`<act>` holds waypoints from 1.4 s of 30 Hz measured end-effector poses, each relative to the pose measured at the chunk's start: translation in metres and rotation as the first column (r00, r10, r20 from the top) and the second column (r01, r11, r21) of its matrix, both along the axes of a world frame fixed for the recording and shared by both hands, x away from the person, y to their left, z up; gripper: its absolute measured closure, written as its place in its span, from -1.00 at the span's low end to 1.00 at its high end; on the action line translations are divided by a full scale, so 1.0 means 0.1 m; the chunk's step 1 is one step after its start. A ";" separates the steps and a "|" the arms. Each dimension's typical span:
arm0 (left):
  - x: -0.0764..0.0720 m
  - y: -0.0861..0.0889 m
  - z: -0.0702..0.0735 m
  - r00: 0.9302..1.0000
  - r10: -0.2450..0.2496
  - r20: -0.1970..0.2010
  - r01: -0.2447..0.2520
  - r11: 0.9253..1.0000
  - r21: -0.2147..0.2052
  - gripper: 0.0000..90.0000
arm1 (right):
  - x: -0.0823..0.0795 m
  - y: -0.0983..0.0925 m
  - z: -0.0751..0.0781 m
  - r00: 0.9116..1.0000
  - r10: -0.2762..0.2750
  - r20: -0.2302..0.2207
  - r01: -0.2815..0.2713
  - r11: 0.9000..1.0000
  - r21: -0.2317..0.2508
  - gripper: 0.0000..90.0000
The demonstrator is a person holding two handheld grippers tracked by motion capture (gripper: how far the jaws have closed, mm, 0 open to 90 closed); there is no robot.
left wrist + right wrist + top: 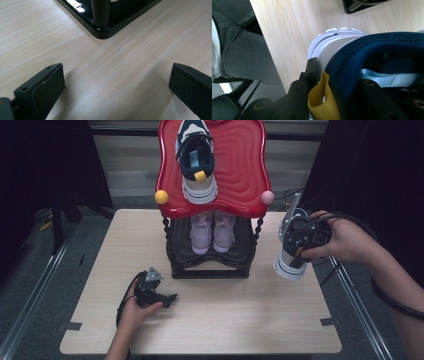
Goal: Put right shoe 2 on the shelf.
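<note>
1 yellow tab (322, 100) – right tool's (334, 82) view – pinched.

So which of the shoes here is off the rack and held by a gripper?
The navy-and-white sneaker at the table's right edge, clamped at its heel collar by the right gripper. Its twin sits on the red top shelf; the pink pair below.

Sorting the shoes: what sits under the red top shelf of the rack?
A pair of pale pink shoes on the black lower shelf. The red shelf covers their heels.
</note>
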State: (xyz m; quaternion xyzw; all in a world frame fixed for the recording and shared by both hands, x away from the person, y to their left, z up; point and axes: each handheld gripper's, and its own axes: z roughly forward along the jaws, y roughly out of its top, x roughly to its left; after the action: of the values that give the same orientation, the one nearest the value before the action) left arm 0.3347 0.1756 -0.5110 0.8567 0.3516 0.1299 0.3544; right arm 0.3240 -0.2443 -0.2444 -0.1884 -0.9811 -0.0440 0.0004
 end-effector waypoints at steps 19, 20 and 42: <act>0.00 0.00 0.00 1.000 -0.004 0.005 0.004 1.000 0.010 -1.00 | -0.02 0.16 0.92 0.995 0.025 0.099 -0.021 0.999 -0.048 0.58; 0.00 0.00 0.00 1.000 -0.004 0.005 0.004 1.000 0.010 -1.00 | -0.02 0.16 0.92 0.995 0.025 0.099 -0.021 0.999 -0.048 0.58; 0.00 0.00 0.00 1.000 -0.003 0.005 0.003 1.000 0.007 -1.00 | 0.15 0.69 1.74 0.964 0.118 0.240 -0.095 0.990 -0.104 0.58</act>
State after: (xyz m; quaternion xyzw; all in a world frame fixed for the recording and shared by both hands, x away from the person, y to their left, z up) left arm 0.3349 0.1759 -0.5111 0.8582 0.3489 0.1325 0.3524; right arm 0.3393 -0.1757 -0.0705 -0.1284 -0.9833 -0.0217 -0.1272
